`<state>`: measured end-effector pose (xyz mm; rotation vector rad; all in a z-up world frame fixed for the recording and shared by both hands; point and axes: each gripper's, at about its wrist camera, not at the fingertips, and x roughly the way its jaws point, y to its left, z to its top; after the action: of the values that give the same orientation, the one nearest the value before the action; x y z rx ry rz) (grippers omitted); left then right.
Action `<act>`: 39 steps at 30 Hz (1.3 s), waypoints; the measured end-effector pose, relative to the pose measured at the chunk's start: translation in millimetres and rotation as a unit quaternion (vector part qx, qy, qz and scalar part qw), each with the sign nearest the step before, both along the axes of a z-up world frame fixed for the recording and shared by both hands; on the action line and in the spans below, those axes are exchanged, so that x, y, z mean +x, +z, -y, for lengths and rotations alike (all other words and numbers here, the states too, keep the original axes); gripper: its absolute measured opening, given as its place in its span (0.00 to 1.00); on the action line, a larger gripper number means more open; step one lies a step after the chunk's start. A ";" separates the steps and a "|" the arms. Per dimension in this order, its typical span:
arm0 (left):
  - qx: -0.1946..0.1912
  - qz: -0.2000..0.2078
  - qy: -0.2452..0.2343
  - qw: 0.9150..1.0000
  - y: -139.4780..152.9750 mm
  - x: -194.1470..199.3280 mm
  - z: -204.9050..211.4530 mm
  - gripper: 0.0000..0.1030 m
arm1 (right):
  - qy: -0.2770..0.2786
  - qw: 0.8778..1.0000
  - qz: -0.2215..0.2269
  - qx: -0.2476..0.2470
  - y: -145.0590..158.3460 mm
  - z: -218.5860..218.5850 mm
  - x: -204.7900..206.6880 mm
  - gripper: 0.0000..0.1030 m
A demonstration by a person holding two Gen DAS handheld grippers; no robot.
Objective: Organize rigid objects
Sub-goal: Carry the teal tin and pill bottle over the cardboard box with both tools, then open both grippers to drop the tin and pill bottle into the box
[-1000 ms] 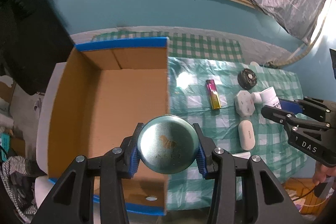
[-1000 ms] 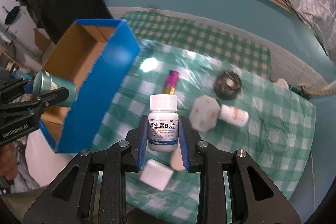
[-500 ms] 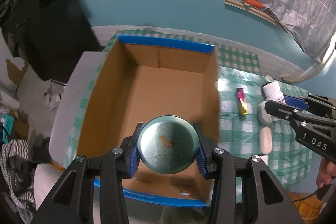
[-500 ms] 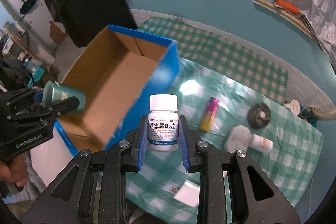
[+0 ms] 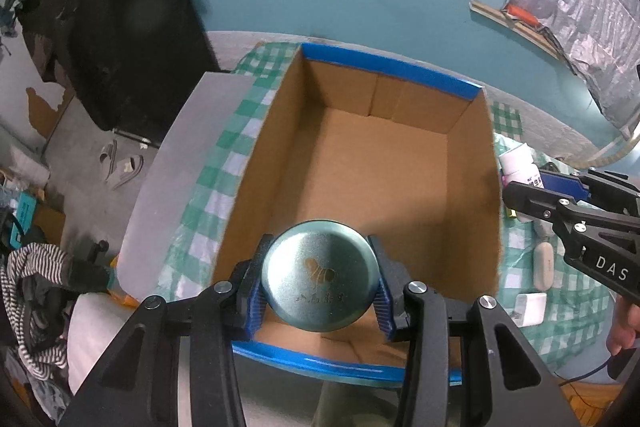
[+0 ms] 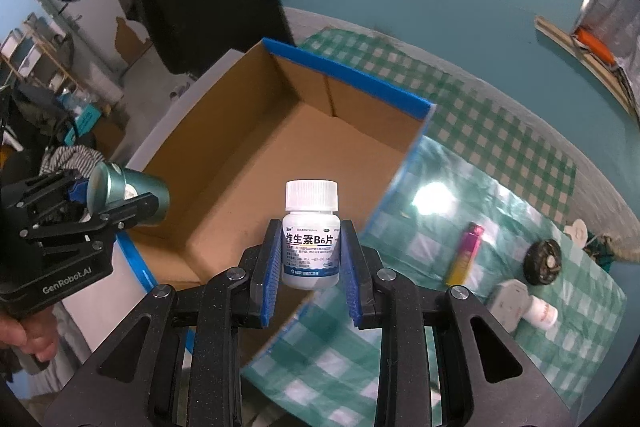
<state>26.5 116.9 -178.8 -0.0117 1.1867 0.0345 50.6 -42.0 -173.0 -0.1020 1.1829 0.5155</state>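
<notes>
left gripper (image 5: 320,287): jaws clamped on the round teal tin (image 5: 320,277), held over the near end of the open cardboard box (image 5: 472,187). right gripper (image 6: 310,273): jaws clamped on the upright white pill bottle (image 6: 311,233), above the box's near right corner. on the checked worktop (image 6: 500,187) right of the box: lighter (image 6: 466,253), black disc (image 6: 542,262), 1 more white bottle (image 6: 540,311) lying flat.

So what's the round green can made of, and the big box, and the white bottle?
Round green can: probably metal, with a brushed satin sheen and a stamped logo. Big box: corrugated cardboard, plain brown inside, with blue edging. White bottle: looks like plastic, smooth, with a ribbed cap and a printed label.
</notes>
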 end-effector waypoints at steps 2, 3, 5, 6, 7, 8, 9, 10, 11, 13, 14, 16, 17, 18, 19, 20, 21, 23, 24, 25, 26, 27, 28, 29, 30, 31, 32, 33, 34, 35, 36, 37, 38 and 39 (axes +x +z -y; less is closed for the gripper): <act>-0.001 -0.002 0.002 1.000 -2.4 0.6 -4.0 0.43 | 0.004 1.000 -0.004 -0.003 -4.1 -8.5 0.9 0.26; 0.000 -0.004 0.003 1.000 -3.9 1.0 -6.2 0.43 | 0.005 1.000 -0.006 -0.003 -6.5 -12.2 1.2 0.26; -0.002 -0.007 0.003 1.000 -7.3 2.1 -11.2 0.43 | 0.007 1.000 -0.011 -0.005 -11.0 -16.8 2.4 0.26; -0.001 -0.009 0.002 1.000 -8.8 2.6 -12.4 0.43 | 0.007 1.000 -0.013 -0.006 -13.4 -20.0 2.6 0.26; -0.001 -0.010 0.001 1.000 -10.1 2.8 -13.9 0.43 | 0.008 1.000 -0.015 -0.006 -15.0 -21.5 2.9 0.26; -0.001 -0.011 -0.001 1.000 -12.1 3.0 -15.4 0.43 | 0.007 1.000 -0.019 -0.007 -17.5 -24.1 3.4 0.26; 0.000 -0.013 -0.002 1.000 -13.3 3.2 -16.1 0.43 | 0.007 1.000 -0.022 -0.007 -19.1 -26.2 3.6 0.26; 0.001 -0.014 -0.003 1.000 -14.9 3.5 -15.8 0.43 | 0.007 1.000 -0.024 -0.008 -21.9 -28.7 4.2 0.26; 0.001 -0.017 -0.005 1.000 -17.6 4.1 -16.6 0.43 | 0.006 1.000 -0.026 -0.009 -23.4 -30.7 4.4 0.26; 0.002 -0.023 -0.006 1.000 -23.1 4.4 -18.4 0.43 | 0.005 0.999 -0.031 -0.010 -26.6 -34.5 4.8 0.26; 0.001 -0.027 -0.007 1.000 -25.9 4.7 -19.6 0.43 | 0.004 0.999 -0.033 -0.011 -28.2 -36.2 5.4 0.26; -0.003 -0.036 -0.008 0.999 -31.8 4.5 -21.6 0.43 | 0.004 0.999 -0.037 -0.012 -31.3 -39.7 5.4 0.26; -0.005 -0.040 -0.006 0.999 -34.9 4.6 -22.9 0.43 | 0.004 0.999 -0.038 -0.012 -32.6 -41.9 5.1 0.27; -0.007 -0.042 -0.004 0.999 -36.7 4.2 -24.1 0.43 | 0.004 0.999 -0.039 -0.011 -33.8 -43.2 4.8 0.26; -0.011 -0.045 -0.001 0.999 -38.8 4.0 -25.5 0.43 | 0.004 0.999 -0.042 -0.012 -35.3 -44.4 4.4 0.26; -0.012 -0.048 0.001 0.999 -40.6 4.0 -26.3 0.43 | 0.004 0.999 -0.043 -0.012 -36.4 -45.2 4.5 0.26; -0.012 -0.050 0.003 0.999 -42.1 3.9 -27.1 0.43 | 0.003 0.999 -0.044 -0.013 -37.8 -45.3 4.4 0.26; -0.016 -0.053 0.006 0.998 -44.1 3.9 -28.4 0.43 | 0.001 0.999 -0.049 -0.015 -41.3 -45.7 4.4 0.27; -0.018 -0.055 0.008 0.998 -44.7 4.0 -28.9 0.43 | 0.000 0.999 -0.051 -0.017 -42.9 -45.5 4.4 0.27; -0.019 -0.056 0.009 0.998 -45.2 4.2 -29.6 0.43 | 0.000 0.998 -0.053 -0.018 -44.4 -45.4 4.2 0.27; -0.020 -0.058 0.010 0.998 -45.4 4.3 -30.0 0.43 | 0.000 0.998 -0.054 -0.017 -45.2 -44.8 4.3 0.27; -0.021 -0.059 0.010 0.998 -45.6 4.4 -30.3 0.44 | 0.000 0.998 -0.054 -0.019 -45.8 -44.6 3.9 0.27; -0.022 -0.060 0.010 0.998 -45.3 4.5 -30.8 0.44 | -0.001 0.998 -0.054 -0.022 -46.4 -44.6 3.4 0.27; -0.023 -0.059 0.009 0.998 -44.7 5.3 -30.9 0.45 | -0.001 0.998 -0.056 -0.025 -47.4 -44.2 3.2 0.27; -0.021 -0.058 0.009 0.998 -43.9 5.4 -30.9 0.49 | -0.003 0.998 -0.057 -0.026 -47.9 -43.5 3.2 0.27; -0.019 -0.057 0.010 0.998 -43.6 5.9 -30.7 0.56 | -0.004 0.998 -0.057 -0.025 -47.9 -42.6 3.1 0.27; -0.017 -0.055 0.011 0.998 -42.7 5.9 -31.1 0.59 | -0.005 0.998 -0.056 -0.024 -48.2 -42.1 3.2 0.27; -0.016 -0.052 0.012 0.998 -41.9 5.6 -31.6 0.65 | -0.005 0.998 -0.055 -0.023 -47.4 -41.4 2.9 0.30; -0.017 -0.050 0.012 0.999 -41.1 5.1 -31.8 0.66 | -0.005 0.998 -0.055 -0.022 -47.2 -41.6 2.8 0.35; -0.017 -0.048 0.012 0.999 -39.7 4.9 -31.7 0.66 | -0.004 0.998 -0.053 -0.023 -46.5 -41.8 2.9 0.36; -0.017 -0.048 0.012 0.999 -38.8 4.8 -31.1 0.66 | -0.003 0.998 -0.052 -0.023 -45.6 -42.0 2.9 0.36; -0.018 -0.047 0.011 0.999 -37.5 4.5 -30.1 0.66 | -0.004 0.998 -0.051 -0.022 -44.4 -42.1 2.9 0.36; -0.020 -0.046 0.009 0.999 -36.7 4.6 -29.9 0.66 | -0.004 0.999 -0.050 -0.021 -43.7 -43.0 2.4 0.36; -0.023 -0.044 0.007 0.999 -34.9 4.4 -28.9 0.66 | -0.005 0.999 -0.049 -0.020 -42.0 -42.8 2.3 0.36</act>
<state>30.9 145.8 -213.7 -0.0586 1.2757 0.0202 52.9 0.7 -215.0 -0.1058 1.2887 0.4925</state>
